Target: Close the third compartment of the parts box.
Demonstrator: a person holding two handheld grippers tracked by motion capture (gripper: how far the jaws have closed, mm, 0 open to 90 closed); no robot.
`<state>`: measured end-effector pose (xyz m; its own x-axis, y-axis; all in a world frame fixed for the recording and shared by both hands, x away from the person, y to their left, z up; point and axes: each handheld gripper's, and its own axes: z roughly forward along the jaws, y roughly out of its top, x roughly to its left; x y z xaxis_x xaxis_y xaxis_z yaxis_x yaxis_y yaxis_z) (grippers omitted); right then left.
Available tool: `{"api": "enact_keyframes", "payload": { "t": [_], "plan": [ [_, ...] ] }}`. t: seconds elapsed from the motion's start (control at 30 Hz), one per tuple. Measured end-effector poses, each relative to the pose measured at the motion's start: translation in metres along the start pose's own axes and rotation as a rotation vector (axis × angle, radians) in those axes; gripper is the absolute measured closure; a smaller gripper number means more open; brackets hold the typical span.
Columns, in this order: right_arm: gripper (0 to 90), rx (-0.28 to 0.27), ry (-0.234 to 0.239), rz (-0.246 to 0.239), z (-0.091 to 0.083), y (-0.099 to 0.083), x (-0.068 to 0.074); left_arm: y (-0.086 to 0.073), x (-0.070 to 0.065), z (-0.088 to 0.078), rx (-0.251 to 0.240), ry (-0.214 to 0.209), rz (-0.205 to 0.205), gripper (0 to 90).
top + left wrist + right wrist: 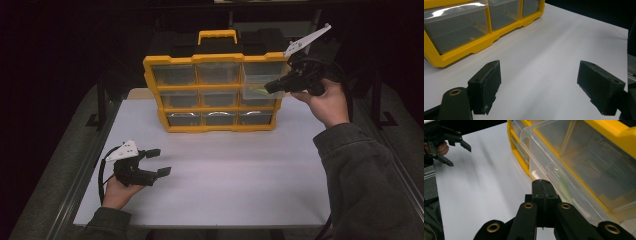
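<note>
A: Where's the drawer point(260, 90)?

B: Organizer's point(170, 62) three o'clock, pulled out. My right hand-held gripper point(270, 87), pinched closed, touches its front; I'd push squarely. Left hand-held gripper point(157, 162) idles open.

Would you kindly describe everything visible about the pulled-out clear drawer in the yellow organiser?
The clear drawer is transparent plastic with a curled front lip. It sits in the middle row, right column of the upright yellow organiser, slid partly out. Something yellow-green lies inside. The right gripper, jaws shut, is at its front edge; whether it touches is unclear.
</note>
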<state>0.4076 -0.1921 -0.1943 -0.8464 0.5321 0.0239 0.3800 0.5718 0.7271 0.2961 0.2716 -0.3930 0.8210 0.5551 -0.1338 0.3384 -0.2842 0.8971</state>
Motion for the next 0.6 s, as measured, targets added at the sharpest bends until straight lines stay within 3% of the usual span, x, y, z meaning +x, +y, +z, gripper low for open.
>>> {"api": "enact_keyframes", "payload": {
  "t": [0.6],
  "plan": [
    [88.6, 0.003, -0.004, 0.015, 0.0061, 0.0070, -0.0075, 0.0001, -0.0003, -0.0022, 0.001, 0.005, -0.004, 19.2]
  ]
}}
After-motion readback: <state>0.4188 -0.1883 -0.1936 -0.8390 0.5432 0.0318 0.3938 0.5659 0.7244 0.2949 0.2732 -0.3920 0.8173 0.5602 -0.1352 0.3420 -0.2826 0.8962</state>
